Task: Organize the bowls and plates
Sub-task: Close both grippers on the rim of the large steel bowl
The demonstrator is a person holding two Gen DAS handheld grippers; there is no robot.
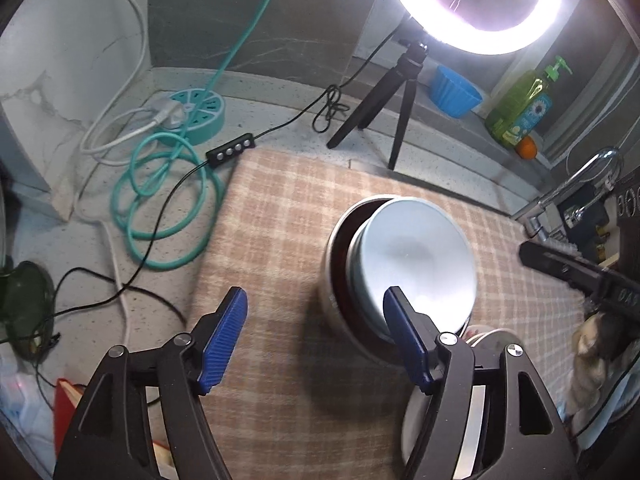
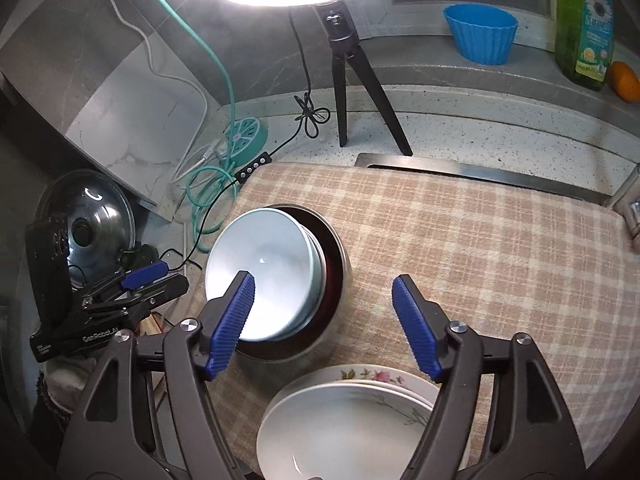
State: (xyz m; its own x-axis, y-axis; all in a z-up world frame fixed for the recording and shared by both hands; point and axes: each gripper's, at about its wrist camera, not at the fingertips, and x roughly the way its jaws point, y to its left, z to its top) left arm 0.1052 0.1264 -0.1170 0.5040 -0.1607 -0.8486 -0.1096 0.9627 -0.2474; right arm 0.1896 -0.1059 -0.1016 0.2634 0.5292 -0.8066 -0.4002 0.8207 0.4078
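A pale blue bowl [image 1: 420,252] [image 2: 264,256] sits tilted inside a metal bowl [image 1: 335,240] [image 2: 340,272] with a dark red inside, on a checked cloth [image 1: 280,208] [image 2: 480,240]. My left gripper [image 1: 315,294] is open above the cloth, and its right finger overlaps the blue bowl's near rim in the left wrist view. My right gripper [image 2: 324,278] is open too, its left finger in front of the same bowl, with nothing held. White flowered plates [image 2: 344,420] are stacked just below the right gripper.
A ring light on a tripod [image 1: 372,112] [image 2: 352,80] stands behind the cloth. On the ledge are a blue ribbed cup [image 2: 482,34], a green soap bottle [image 2: 586,24] and an orange [image 2: 626,80]. Teal cables and a power strip [image 1: 196,116] lie left, with a pot lid [image 2: 86,224].
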